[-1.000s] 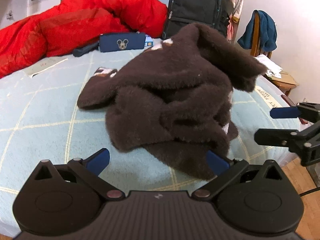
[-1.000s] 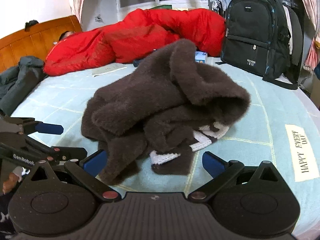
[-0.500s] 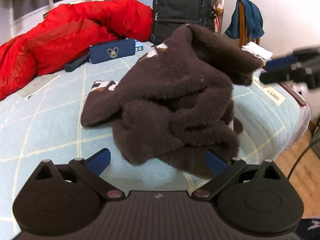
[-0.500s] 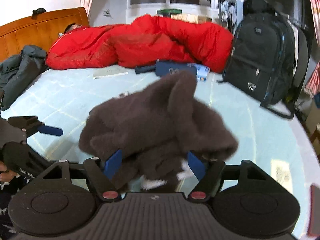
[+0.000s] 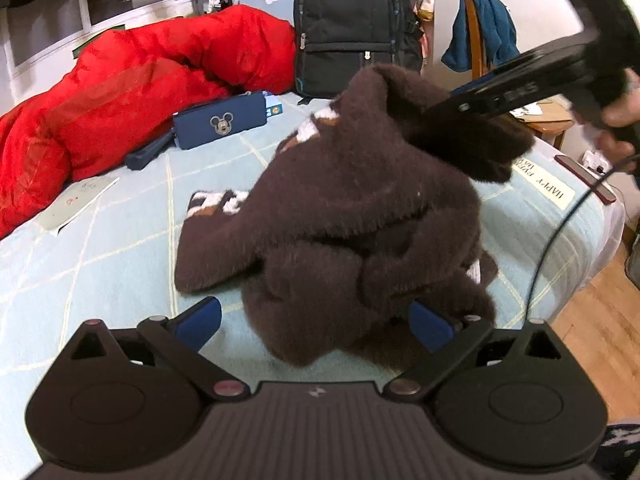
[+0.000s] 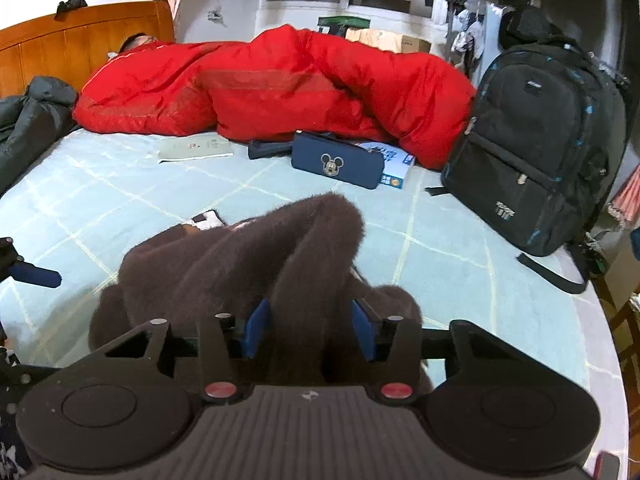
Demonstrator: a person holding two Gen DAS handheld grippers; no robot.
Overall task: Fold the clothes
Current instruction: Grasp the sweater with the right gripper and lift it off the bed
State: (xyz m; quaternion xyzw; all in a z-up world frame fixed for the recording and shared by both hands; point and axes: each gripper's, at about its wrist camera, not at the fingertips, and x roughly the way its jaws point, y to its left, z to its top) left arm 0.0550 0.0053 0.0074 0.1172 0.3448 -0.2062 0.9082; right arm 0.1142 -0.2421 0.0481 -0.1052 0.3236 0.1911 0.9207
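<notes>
One fuzzy brown garment [image 5: 344, 216] crumpled on bed; right jaws closing around fold, left jaws released.

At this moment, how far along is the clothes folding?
Done: nothing; the brown fleece garment lies crumpled on the bed. In hand: the right gripper is closing around a raised fold of it, while the left gripper stands open at its near edge. Left: spreading it flat and every fold.
</notes>
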